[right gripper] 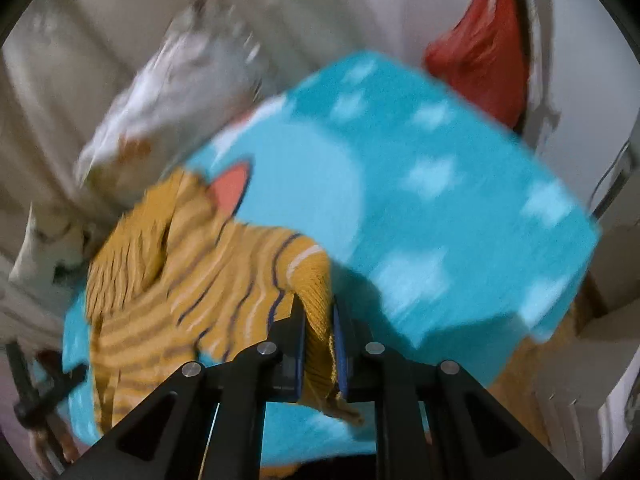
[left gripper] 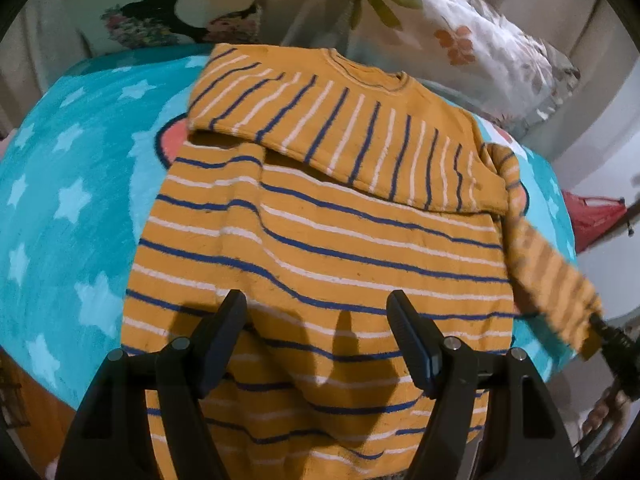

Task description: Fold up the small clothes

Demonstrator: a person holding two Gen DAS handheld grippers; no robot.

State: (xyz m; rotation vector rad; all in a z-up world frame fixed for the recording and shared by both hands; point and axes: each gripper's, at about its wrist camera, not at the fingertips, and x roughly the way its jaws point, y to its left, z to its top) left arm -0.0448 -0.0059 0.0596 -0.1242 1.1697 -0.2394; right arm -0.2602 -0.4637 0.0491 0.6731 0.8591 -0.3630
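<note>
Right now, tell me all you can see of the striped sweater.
The sweater is mustard knit with thin blue and white stripes and a ribbed round collar. It lies spread on the turquoise star blanket. One sleeve is folded across the chest; the right gripper is shut on the other sleeve's ribbed cuff, pulling it out sideways. The left gripper hovers open above the hem.

One striped sweater [left gripper: 320, 240]. One blue blanket [left gripper: 80, 184] with stars. One flowery pillow [left gripper: 460, 40]. One red bag [right gripper: 480, 52]. Two grippers: left gripper [left gripper: 318, 312], right gripper [right gripper: 318, 320]. Two sleeves, one folded sleeve [left gripper: 340, 128], one pinched sleeve [right gripper: 316, 304].
</note>
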